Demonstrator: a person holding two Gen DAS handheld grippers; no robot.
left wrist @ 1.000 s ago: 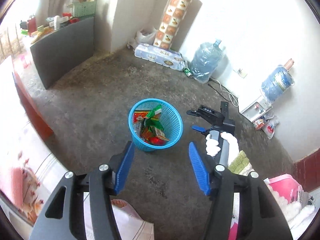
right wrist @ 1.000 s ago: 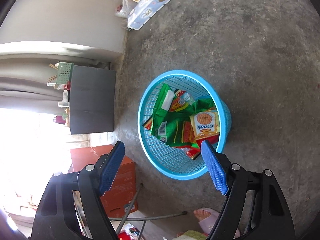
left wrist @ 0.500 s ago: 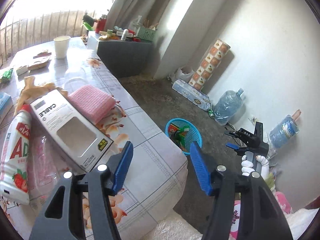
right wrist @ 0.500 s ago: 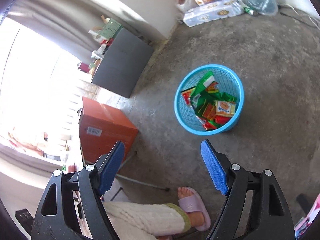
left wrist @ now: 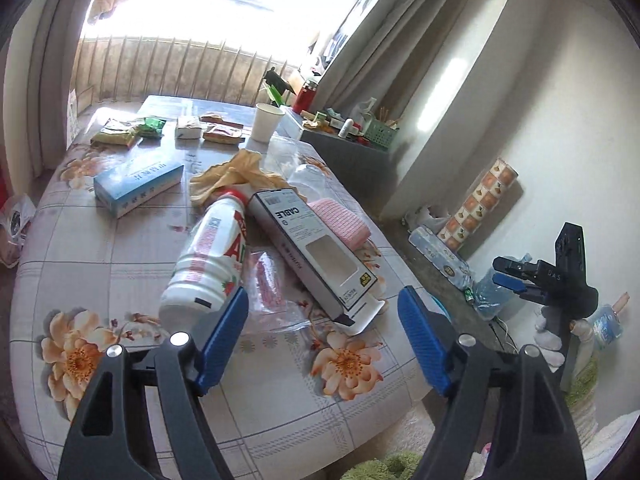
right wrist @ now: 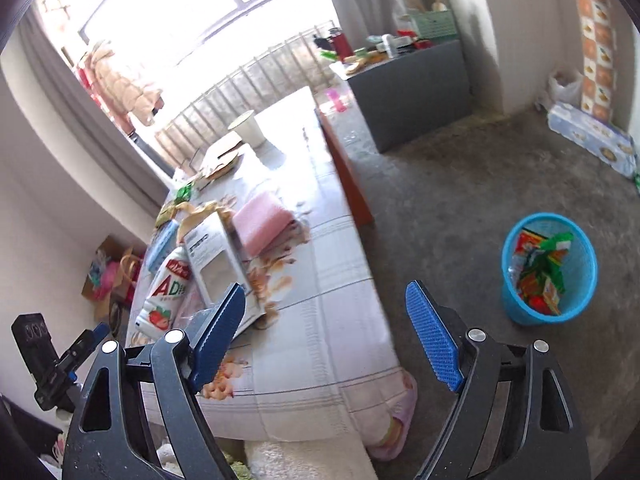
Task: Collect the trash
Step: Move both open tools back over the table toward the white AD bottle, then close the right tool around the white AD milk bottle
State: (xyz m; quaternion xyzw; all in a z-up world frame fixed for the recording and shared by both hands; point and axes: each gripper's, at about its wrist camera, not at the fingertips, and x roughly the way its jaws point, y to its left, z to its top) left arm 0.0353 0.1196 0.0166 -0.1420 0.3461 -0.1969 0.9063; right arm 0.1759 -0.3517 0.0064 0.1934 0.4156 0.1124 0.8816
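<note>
In the left wrist view, the left gripper [left wrist: 323, 332] hangs over the near end of the table [left wrist: 120, 248]. Its jaws have just been opening and stand wide apart with nothing between them. Just ahead of its left finger lies a white bottle [left wrist: 208, 256] on its side; just ahead of the gap lies a cable box [left wrist: 316, 256], resting on a clear plastic bag [left wrist: 272, 300]. Farther ahead are a pink cloth [left wrist: 340, 220], a blue box [left wrist: 138, 182] and a paper cup [left wrist: 266, 122].

In the right wrist view, the right gripper [right wrist: 326, 332] is spread wide and empty above the table edge. The same bottle [right wrist: 166, 292] and box [right wrist: 212, 256] lie ahead of its left finger. The blue trash basket [right wrist: 516, 300], holding wrappers, stands on the floor well to the right of its right finger.
</note>
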